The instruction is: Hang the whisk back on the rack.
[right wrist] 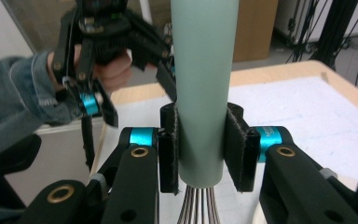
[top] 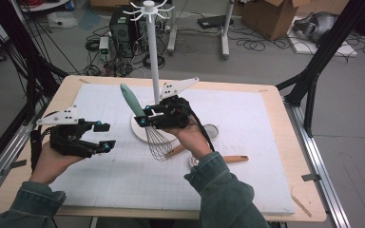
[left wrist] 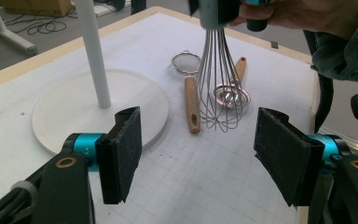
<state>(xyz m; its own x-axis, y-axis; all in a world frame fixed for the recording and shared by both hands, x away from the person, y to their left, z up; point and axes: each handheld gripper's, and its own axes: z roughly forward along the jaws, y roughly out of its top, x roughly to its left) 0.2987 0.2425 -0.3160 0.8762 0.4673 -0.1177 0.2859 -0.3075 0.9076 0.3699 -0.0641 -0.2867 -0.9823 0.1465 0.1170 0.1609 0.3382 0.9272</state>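
Note:
A whisk with a pale green handle (top: 130, 99) hangs tilted above the table, wire loops (top: 158, 140) pointing down near the stand's base. My right gripper (top: 145, 116) is shut on that handle; in the right gripper view both pads press the handle (right wrist: 204, 84) just above the wires, with the right gripper (right wrist: 203, 149) around it. My left gripper (top: 107, 137) hovers open and empty to the left. In the left gripper view, the left gripper (left wrist: 205, 158) has its jaws wide apart, facing the whisk wires (left wrist: 216, 88).
A white stand with a tall pole (top: 154, 61) and a round base (left wrist: 65, 112) rises mid-table on the white mat. Two small strainers with wooden handles (left wrist: 192, 102) (left wrist: 240, 67) lie right of the base. Cables, a computer tower and boxes sit on the floor beyond.

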